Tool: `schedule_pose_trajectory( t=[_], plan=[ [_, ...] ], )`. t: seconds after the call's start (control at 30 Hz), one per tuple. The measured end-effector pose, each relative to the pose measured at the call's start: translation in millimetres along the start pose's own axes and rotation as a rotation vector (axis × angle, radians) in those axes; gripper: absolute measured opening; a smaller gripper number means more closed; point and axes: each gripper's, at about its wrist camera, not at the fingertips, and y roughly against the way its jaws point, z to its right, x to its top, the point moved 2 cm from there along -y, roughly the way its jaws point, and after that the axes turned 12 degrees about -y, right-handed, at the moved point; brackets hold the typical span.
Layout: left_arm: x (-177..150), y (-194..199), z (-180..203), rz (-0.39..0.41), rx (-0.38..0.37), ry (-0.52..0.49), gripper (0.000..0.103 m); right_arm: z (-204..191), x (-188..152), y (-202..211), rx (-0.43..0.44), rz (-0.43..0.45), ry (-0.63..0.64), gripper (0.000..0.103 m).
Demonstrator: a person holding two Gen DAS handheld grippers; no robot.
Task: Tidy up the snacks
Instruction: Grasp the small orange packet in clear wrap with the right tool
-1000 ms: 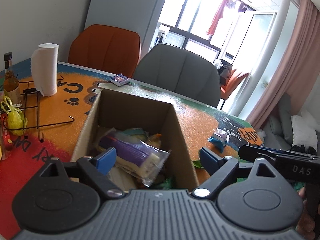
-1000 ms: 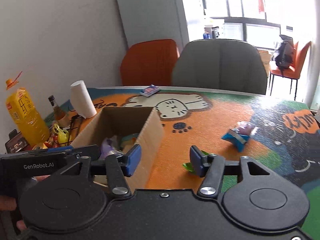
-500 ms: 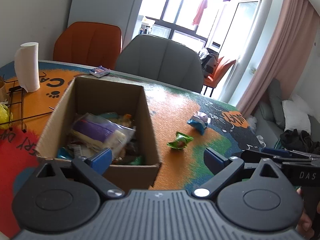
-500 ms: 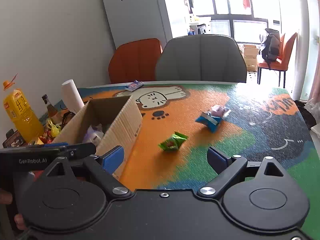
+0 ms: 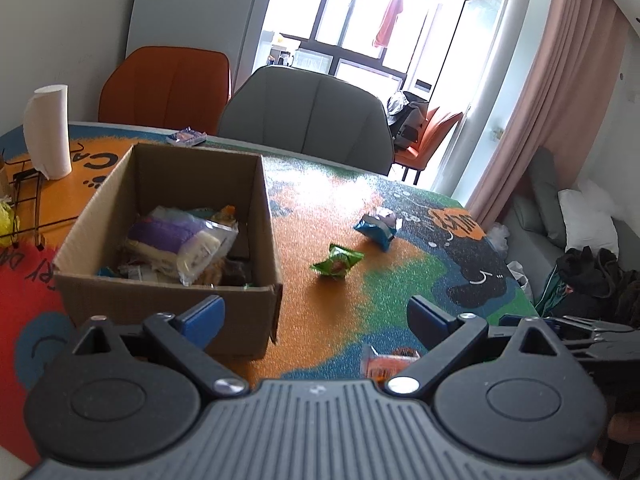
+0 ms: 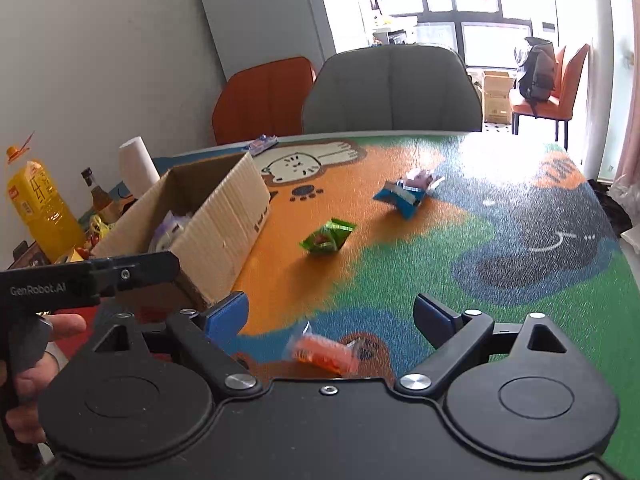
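Note:
An open cardboard box [image 5: 264,216] [image 6: 224,216] holds several snack packets, a purple one [image 5: 168,232] on top. On the table mat lie a green packet [image 5: 336,262] [image 6: 326,236], a blue packet [image 5: 376,228] [image 6: 404,194] and an orange packet [image 5: 386,362] [image 6: 324,352] close below the grippers. My left gripper [image 5: 316,320] is open and empty, just in front of the box's near right corner. My right gripper [image 6: 330,314] is open and empty above the orange packet.
A paper towel roll [image 5: 48,132], wire rack and bottles [image 6: 40,208] stand at the table's left. A small packet [image 5: 186,136] lies at the far edge. Orange chair [image 5: 168,84] and grey chair [image 5: 308,116] stand behind the table. A sofa [image 5: 560,216] is right.
Both grippers have pulled back and up from the box, and the right one has opened wider. The green, blue and orange packets have come into view.

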Motion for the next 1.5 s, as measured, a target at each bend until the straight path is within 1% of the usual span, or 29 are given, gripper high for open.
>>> schedule_pose_trajectory(
  t=[0.17, 0.2, 0.27, 0.37, 0.4, 0.43, 0.53, 0.6, 0.63, 0.8, 0.9, 1.13, 1.17, 1.2, 1.27, 1.33, 1.37, 1.5],
  plan=[
    [-13, -6, 3, -0.02, -0.004, 0.005, 0.095, 2, -12, -9, 0.0, -0.037, 0.015, 0.086],
    [-15, -8, 4, -0.02, -0.005, 0.006, 0.093, 2, -14, -11, 0.002, -0.043, 0.018, 0.084],
    [-19, -12, 4, -0.028, -0.005, 0.01, 0.088, 1, -17, -15, 0.009, -0.055, 0.027, 0.078],
    [-25, -19, 4, -0.043, -0.016, 0.018, 0.075, 0, -19, -22, 0.023, -0.067, 0.038, 0.07],
    [-26, -21, 5, -0.05, -0.021, 0.019, 0.068, 0, -20, -24, 0.029, -0.071, 0.042, 0.067],
    [-28, -24, 4, -0.059, -0.024, 0.026, 0.063, -1, -20, -27, 0.034, -0.075, 0.049, 0.065],
    [-33, -30, 4, -0.075, -0.028, 0.034, 0.056, -3, -20, -35, 0.043, -0.085, 0.066, 0.058],
    [-35, -33, 4, -0.082, -0.03, 0.035, 0.054, -4, -20, -41, 0.049, -0.093, 0.073, 0.052],
    [-36, -35, 4, -0.085, -0.031, 0.035, 0.053, -5, -19, -43, 0.053, -0.093, 0.077, 0.051],
    [-36, -39, 3, -0.094, -0.027, 0.035, 0.053, -9, -17, -52, 0.079, -0.097, 0.096, 0.051],
    [-37, -41, 3, -0.11, -0.027, 0.036, 0.053, -8, -19, -59, 0.072, -0.124, 0.103, 0.051],
    [-37, -46, 12, -0.127, -0.059, 0.031, 0.061, -3, -30, -61, 0.031, -0.175, 0.124, 0.051],
    [-37, -47, 13, -0.128, -0.063, 0.029, 0.061, -2, -32, -62, 0.024, -0.183, 0.126, 0.047],
    [-37, -48, 15, -0.129, -0.066, 0.026, 0.062, -1, -33, -62, 0.015, -0.187, 0.129, 0.038],
    [-37, -50, 18, -0.129, -0.074, 0.017, 0.062, 2, -35, -61, 0.005, -0.182, 0.129, 0.031],
    [-36, -51, 22, -0.131, -0.08, 0.009, 0.062, 6, -35, -58, 0.001, -0.18, 0.117, 0.029],
    [-36, -53, 23, -0.131, -0.084, 0.005, 0.062, 8, -35, -57, -0.005, -0.176, 0.116, 0.024],
    [-34, -58, 30, -0.133, -0.099, -0.008, 0.062, 16, -33, -54, -0.034, -0.16, 0.106, 0.024]
  ],
)
